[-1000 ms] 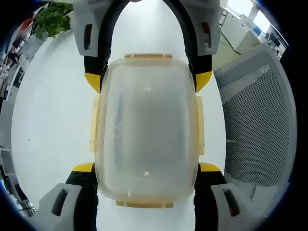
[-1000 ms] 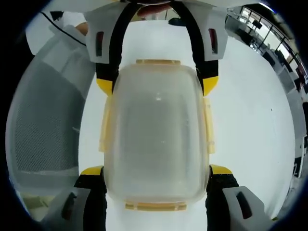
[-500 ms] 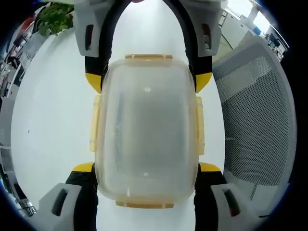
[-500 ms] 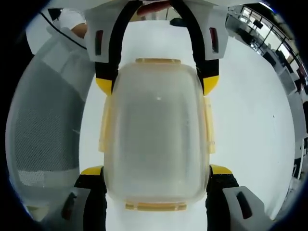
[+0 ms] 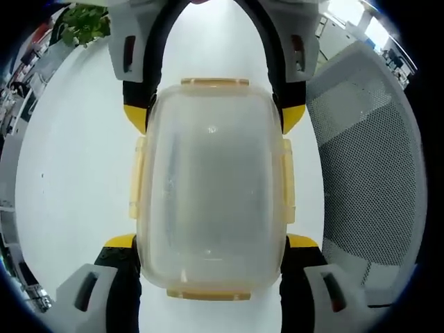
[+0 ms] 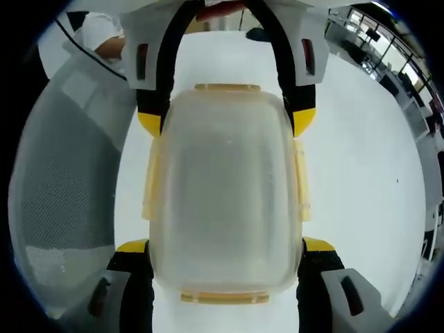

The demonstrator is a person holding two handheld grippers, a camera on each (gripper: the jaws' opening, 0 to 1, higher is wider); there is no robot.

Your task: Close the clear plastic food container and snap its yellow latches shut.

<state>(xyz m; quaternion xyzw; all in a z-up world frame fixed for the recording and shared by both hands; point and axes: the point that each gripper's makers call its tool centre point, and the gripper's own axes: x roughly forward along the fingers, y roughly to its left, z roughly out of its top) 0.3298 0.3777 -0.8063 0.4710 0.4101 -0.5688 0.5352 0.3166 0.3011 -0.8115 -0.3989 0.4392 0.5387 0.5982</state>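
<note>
A white table (image 5: 69,173) spread beneath everything, with a grey mesh chair (image 5: 368,166) standing off one of its edges; the same chair (image 6: 62,180) appeared in the right gripper view. The clear plastic food container (image 5: 210,187) sat out on the table's open surface, lid on, gripped from opposite ends. The left hand-held gripper (image 5: 210,243) clasped the container's near end between its yellow-tipped jaws, and the right hand-held gripper (image 6: 225,246) clasped the opposite end (image 6: 225,187) likewise. Yellow latches (image 5: 137,180) ran along each side of the lid and seemed to lie flat against the walls, though the milky plastic made that hard to confirm. A potted plant (image 5: 83,24) stood beyond the table's far edge.
</note>
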